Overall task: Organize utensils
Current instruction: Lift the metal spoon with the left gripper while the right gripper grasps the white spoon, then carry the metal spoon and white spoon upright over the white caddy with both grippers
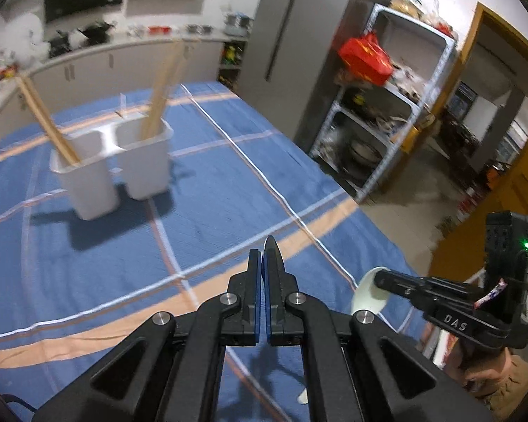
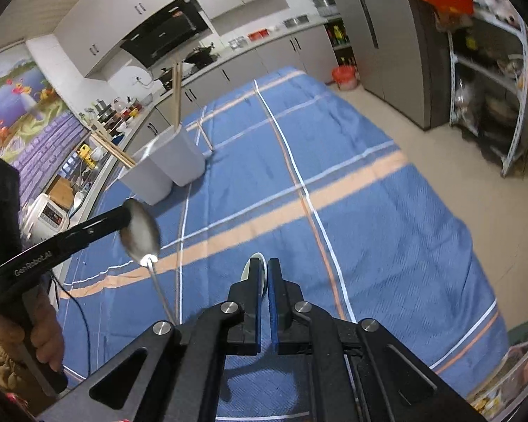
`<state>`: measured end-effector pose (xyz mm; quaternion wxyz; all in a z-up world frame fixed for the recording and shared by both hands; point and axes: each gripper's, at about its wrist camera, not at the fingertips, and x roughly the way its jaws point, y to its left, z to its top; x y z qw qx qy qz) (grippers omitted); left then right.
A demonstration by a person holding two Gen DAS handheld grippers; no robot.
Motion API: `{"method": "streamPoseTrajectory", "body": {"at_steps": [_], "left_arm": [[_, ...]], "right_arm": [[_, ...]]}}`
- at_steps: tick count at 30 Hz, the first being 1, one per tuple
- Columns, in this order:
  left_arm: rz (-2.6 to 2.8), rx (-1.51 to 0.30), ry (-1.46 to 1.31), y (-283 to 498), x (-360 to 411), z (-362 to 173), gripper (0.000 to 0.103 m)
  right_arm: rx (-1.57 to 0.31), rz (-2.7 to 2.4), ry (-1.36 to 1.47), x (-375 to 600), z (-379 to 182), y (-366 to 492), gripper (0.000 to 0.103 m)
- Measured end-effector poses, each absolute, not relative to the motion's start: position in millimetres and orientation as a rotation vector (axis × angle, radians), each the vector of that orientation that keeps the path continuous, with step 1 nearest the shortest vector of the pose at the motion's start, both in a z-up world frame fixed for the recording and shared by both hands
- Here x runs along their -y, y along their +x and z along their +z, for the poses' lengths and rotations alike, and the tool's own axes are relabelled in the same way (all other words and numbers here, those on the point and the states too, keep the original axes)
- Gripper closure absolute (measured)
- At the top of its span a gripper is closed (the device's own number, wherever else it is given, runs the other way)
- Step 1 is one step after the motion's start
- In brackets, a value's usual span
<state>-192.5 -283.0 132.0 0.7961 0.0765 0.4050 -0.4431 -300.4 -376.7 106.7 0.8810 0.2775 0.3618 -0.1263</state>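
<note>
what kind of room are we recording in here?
Most likely a home kitchen. Cues: a black range hood over a cluttered counter with cabinets, a tall grey fridge, and a metal shelf rack of pots. Work happens on a table under a blue plaid cloth.

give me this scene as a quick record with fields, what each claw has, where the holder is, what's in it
left claw: shut on a metal spoon, bowl up, handle hanging down
right claw: shut on a white ceramic spoon
holder: white plastic two-compartment utensil holder, upright on the cloth, ahead of both claws
holder contents: wooden chopsticks leaning in each compartment
surface: blue cloth with orange and white stripes
loose item: one wooden stick on the cloth behind the holder
</note>
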Motion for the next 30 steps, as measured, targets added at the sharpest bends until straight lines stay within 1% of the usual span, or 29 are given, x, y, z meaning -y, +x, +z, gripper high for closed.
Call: {"method": "streamPoseTrajectory", "body": {"at_steps": [15,30], "left_arm": [[-0.769,-0.734,0.147,-208.7,226.9,169.2,0.102],[-0.668,-0.604,0.206,-234.2,207.2,201.3,0.102]], "right_arm": [[-0.689,-0.212,0.503,361.5,138.6,-297.0,0.099],[-0.594,-0.22,0.417,352.8,170.7,-309.0,0.099]]}}
